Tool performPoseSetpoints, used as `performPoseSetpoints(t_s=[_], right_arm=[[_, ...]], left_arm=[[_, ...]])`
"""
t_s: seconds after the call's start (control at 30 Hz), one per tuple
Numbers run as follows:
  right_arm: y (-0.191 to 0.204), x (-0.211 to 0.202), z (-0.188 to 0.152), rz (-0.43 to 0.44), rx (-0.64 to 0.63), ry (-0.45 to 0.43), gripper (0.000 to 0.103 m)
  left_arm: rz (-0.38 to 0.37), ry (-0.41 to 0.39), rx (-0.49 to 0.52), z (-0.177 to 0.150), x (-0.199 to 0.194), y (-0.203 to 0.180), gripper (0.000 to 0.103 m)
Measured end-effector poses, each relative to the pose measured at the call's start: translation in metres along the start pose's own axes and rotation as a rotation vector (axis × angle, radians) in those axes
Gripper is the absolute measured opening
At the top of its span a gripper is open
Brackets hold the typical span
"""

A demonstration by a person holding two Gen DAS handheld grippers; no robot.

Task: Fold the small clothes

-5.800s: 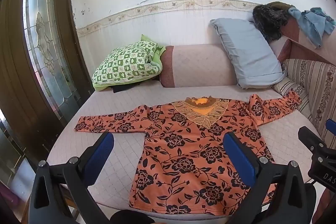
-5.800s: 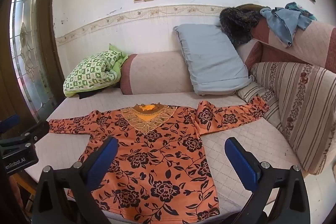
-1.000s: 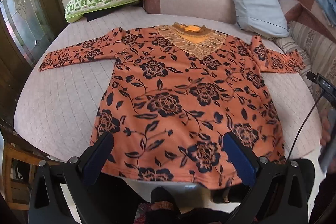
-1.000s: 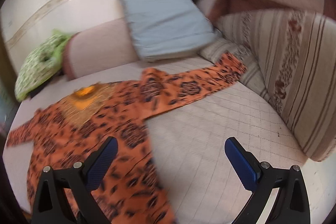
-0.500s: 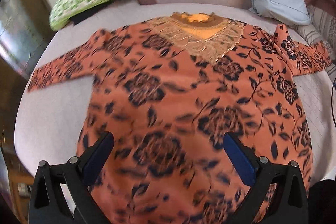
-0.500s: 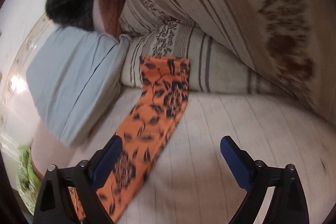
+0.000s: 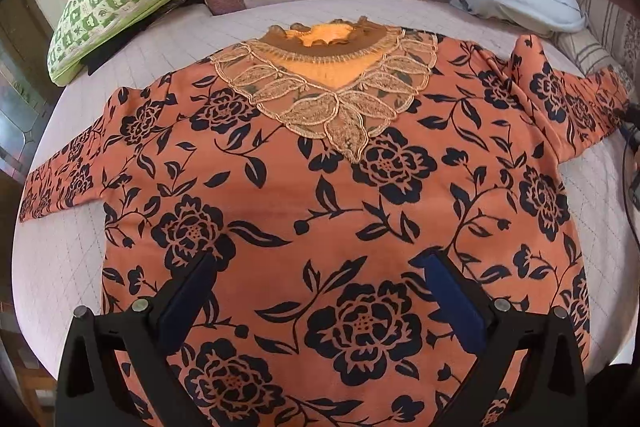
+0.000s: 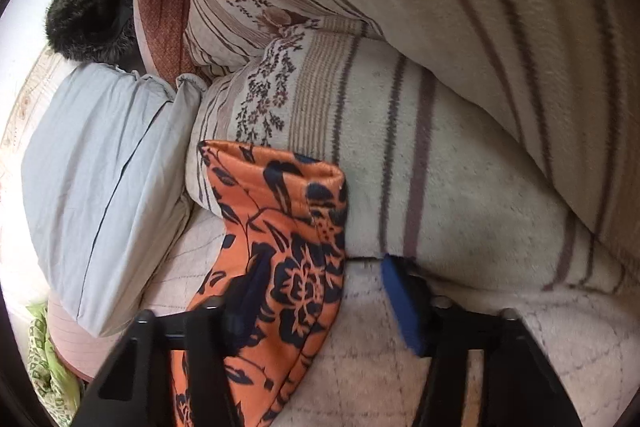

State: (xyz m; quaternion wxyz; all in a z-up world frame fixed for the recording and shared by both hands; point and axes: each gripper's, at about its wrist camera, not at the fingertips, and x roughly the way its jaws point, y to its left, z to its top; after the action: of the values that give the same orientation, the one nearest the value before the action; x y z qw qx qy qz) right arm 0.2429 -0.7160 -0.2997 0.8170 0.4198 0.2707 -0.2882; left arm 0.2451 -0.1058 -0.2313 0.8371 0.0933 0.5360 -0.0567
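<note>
since earlier: both grippers have dropped from a wide look at the bed to close over the blouse; the right one has swung out to the far right sleeve end, and its jaws have just been closing with the sleeve cloth between them.
blouse: orange floral blouse (image 7: pixel 320 195) lies flat, front up, on the quilted bed cover (image 7: pixel 60 267), lace collar (image 7: pixel 332 99) at the far side, hem at the near edge, sleeves spread left and right.
left tongs: left gripper (image 7: pixel 320 263) hovers over the lower middle of the blouse, jaws wide, nothing between them.
right tongs: right gripper (image 8: pixel 324 291) stands narrowed around the right sleeve (image 8: pixel 280 235); the left pad is against the cloth, the right pad looks just clear of the sleeve edge, so no grip yet by the look of it.
step in hand: likely pinching the cuff to fold the sleeve inward across the chest.
doing it well: close on both layers near the cuff, lift only a little, carry it left and lay it flat without dragging the body.
edges: cuff rests up against the striped cushion (image 8: pixel 440 167); the grey pillow (image 8: pixel 100 187) sits just to its left.
open room: tight on the right and far sides; free room lies leftward over the blouse and toward the near edge.
</note>
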Motion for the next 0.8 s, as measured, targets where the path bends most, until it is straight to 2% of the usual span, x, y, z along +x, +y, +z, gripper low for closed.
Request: performPoseSetpoints(t_s=[0.03, 0.07, 0.17, 0.27, 0.37, 0.47, 0.6, 0.8], right_arm=[[0.000, 0.005, 0.002, 0.010, 0.006, 0.014, 0.012], [0.001, 0.006, 0.001, 0.017, 0.018, 0.014, 0.006], [0.015, -0.008, -0.001, 0.073, 0.016, -0.014, 0.006], [0.053, -0.034, -0.002, 0.186, -0.014, -0.043, 0.005], [0.104, -0.068, -0.014, 0.328, -0.059, -0.044, 0.006], [0.165, -0.099, -0.039, 0.471, -0.121, 0.002, 0.006], [0.250, -0.134, -0.102, 0.648, -0.211, 0.100, 0.006], [0.365, -0.148, -0.226, 0.795, -0.294, 0.295, 0.006]], left_arm=[[0.000, 0.004, -0.001, -0.002, -0.001, 0.002, 0.103], [-0.001, 0.004, -0.007, -0.004, -0.002, 0.004, 0.103], [-0.004, -0.004, -0.041, -0.011, -0.009, 0.016, 0.103], [-0.014, -0.012, -0.088, -0.016, -0.017, 0.034, 0.103], [-0.010, -0.028, -0.124, -0.024, -0.029, 0.054, 0.103], [0.001, -0.045, -0.157, -0.031, -0.039, 0.077, 0.103], [0.017, -0.073, -0.212, -0.049, -0.057, 0.117, 0.103], [0.085, -0.133, -0.278, -0.078, -0.085, 0.182, 0.103]])
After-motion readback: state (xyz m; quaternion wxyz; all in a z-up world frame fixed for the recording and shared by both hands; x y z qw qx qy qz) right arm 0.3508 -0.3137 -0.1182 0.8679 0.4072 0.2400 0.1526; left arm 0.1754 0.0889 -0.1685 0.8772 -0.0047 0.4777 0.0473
